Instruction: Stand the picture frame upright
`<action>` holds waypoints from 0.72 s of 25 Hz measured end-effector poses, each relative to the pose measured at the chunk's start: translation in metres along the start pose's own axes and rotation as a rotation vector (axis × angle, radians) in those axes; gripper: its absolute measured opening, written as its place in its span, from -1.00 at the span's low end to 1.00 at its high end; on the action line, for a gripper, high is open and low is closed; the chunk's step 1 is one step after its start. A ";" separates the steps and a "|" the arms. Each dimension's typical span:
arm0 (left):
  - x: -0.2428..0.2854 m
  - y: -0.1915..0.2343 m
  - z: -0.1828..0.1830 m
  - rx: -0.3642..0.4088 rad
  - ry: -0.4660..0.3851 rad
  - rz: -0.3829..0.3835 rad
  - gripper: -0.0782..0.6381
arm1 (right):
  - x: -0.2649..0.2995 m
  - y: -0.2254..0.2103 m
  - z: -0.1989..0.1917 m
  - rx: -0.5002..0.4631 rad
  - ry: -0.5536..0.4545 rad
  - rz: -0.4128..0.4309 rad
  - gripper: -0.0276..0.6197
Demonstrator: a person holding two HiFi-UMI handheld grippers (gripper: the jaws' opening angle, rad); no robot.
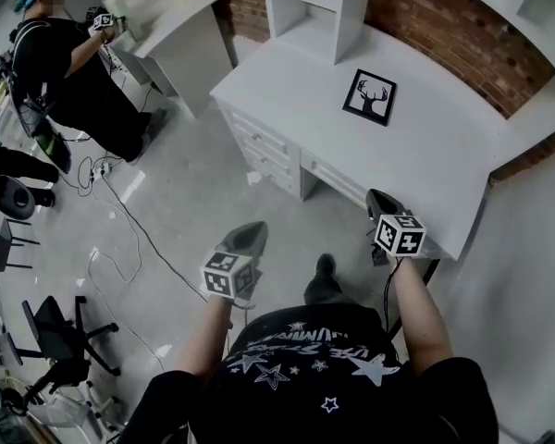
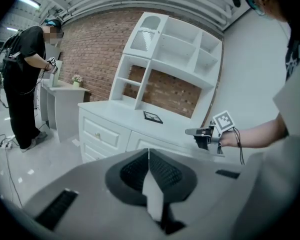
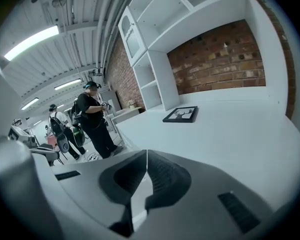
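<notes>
A black picture frame with a deer print lies flat on the white desk, near its back. It also shows small in the left gripper view and in the right gripper view. My left gripper hangs over the floor in front of the desk, shut and empty. My right gripper is at the desk's front edge, shut with nothing in it. Both are well short of the frame.
A white shelf unit stands on the desk's back left, against a brick wall. Drawers face the floor. A person stands at a second white table at far left. Cables and chairs lie on the left floor.
</notes>
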State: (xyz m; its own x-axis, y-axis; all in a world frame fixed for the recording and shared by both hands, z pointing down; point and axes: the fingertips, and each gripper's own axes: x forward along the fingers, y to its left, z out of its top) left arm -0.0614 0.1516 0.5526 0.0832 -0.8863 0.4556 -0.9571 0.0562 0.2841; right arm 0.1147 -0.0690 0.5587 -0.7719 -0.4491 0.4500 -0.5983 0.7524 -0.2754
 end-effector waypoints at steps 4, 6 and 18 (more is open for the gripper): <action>0.034 -0.010 0.031 0.004 -0.025 -0.011 -0.73 | 0.016 -0.026 0.017 0.012 -0.001 0.001 -0.87; 0.049 -0.016 0.039 0.011 -0.020 -0.021 -0.73 | 0.023 -0.036 0.023 0.018 -0.001 0.003 -0.87; 0.101 -0.020 0.080 0.047 -0.015 0.037 -0.73 | 0.064 -0.085 0.041 0.060 0.071 0.067 -0.86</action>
State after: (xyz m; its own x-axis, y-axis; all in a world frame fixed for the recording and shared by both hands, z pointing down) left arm -0.0558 0.0238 0.5252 0.0440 -0.8910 0.4519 -0.9715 0.0673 0.2272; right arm 0.1076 -0.1810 0.5764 -0.7945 -0.3619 0.4876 -0.5595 0.7484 -0.3562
